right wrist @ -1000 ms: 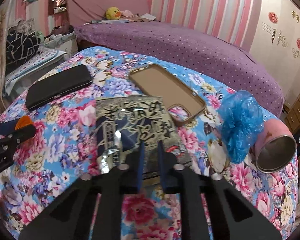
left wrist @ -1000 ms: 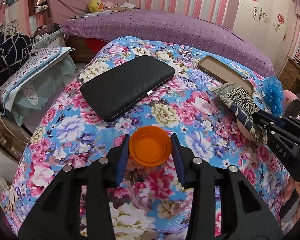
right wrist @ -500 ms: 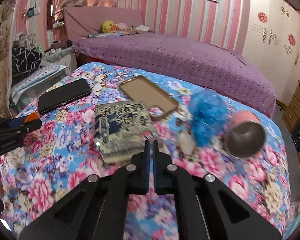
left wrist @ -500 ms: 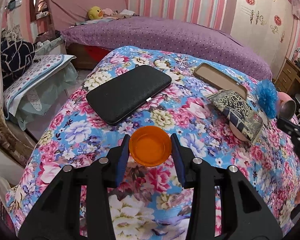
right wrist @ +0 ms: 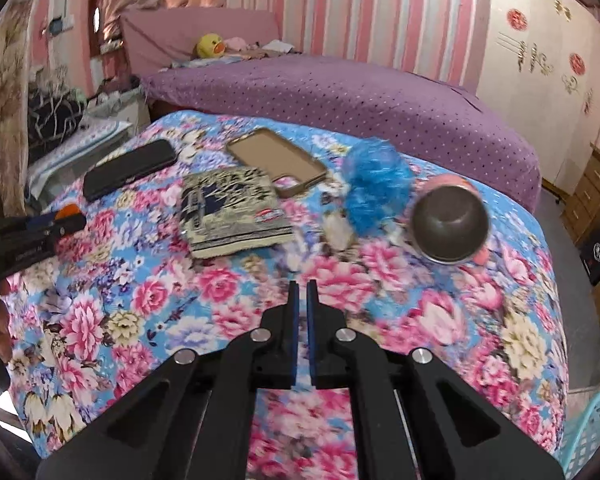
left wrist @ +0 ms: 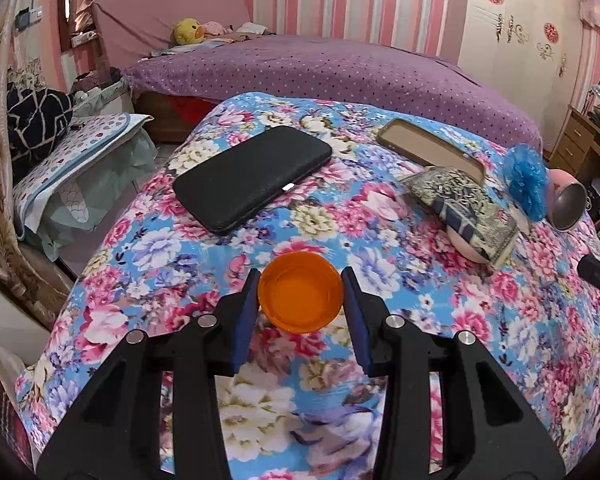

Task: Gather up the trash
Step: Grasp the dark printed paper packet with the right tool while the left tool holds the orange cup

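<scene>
The left gripper (left wrist: 300,300) has its blue pads pressed on either side of an orange cap (left wrist: 301,293), hollow side toward the camera, held clear above the floral cloth (left wrist: 148,240). The right gripper (right wrist: 300,292) has its jaws drawn together with nothing between them, poised over bare cloth near the front edge.

No bin shows in either view, so where the cap should go cannot be told. The grip on the cap sits across its rim, which looks secure enough; carrying it level should keep it from slipping out.

For the empty right gripper, the likeliest trash is the crumpled blue wad (right wrist: 374,188), lying between the phone case (right wrist: 276,164) and the tipped pink cup (right wrist: 450,220), just right of the patterned packet (right wrist: 232,210). Its jaws must part first, then come down around the wad's middle. The black wallet (left wrist: 252,176), far left, looks like no trash.
</scene>
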Tool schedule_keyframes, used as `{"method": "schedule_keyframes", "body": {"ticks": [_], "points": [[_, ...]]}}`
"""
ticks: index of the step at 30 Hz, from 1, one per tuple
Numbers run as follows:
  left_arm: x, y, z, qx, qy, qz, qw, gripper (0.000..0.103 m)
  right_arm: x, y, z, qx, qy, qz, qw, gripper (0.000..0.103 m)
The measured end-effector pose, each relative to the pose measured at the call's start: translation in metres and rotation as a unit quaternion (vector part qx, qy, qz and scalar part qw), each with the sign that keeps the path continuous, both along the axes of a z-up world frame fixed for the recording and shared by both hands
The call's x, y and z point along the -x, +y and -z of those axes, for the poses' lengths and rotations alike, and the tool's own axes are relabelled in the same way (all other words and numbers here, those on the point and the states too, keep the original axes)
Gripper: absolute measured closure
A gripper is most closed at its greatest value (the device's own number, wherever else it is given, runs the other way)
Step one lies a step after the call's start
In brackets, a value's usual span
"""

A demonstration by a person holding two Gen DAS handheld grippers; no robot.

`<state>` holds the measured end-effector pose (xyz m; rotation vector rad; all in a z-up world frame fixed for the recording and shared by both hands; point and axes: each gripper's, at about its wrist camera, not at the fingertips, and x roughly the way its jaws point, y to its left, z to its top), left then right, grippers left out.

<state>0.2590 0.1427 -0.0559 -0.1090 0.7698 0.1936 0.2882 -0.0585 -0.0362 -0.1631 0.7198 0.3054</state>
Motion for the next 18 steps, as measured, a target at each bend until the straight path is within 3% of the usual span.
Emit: {"method": "schedule_keyframes", "body": {"ticks": [1,2,3,5,14,18], "points": [[0.0,0.002,0.0,-0.003,0.0,-0.002,1.0,0.064,-0.001,0.006,0.001,0.002,0.0,0.0,1.0,0.096],[0.0,0.005,0.0,-0.003,0.0,-0.004,1.0,0.064,-0.004,0.014,0.004,0.001,0.002,-0.003,1.0,0.083],[-0.001,0.007,0.0,-0.003,0.0,-0.005,1.0,0.064,-0.006,0.021,0.005,0.001,0.0,-0.003,1.0,0.058],[-0.001,0.012,-0.001,-0.005,-0.001,-0.008,1.0,0.064,-0.008,0.034,0.005,0.001,-0.011,-0.006,1.0,0.041],[-0.006,0.038,-0.001,0.007,0.001,-0.028,0.9996,0.064,-0.033,0.1,0.011,0.023,-0.012,-0.025,0.999,0.041],[-0.007,0.042,-0.002,0.002,-0.002,-0.034,0.9994,0.064,-0.045,0.125,0.019,0.059,-0.011,-0.025,0.998,0.041]]}}
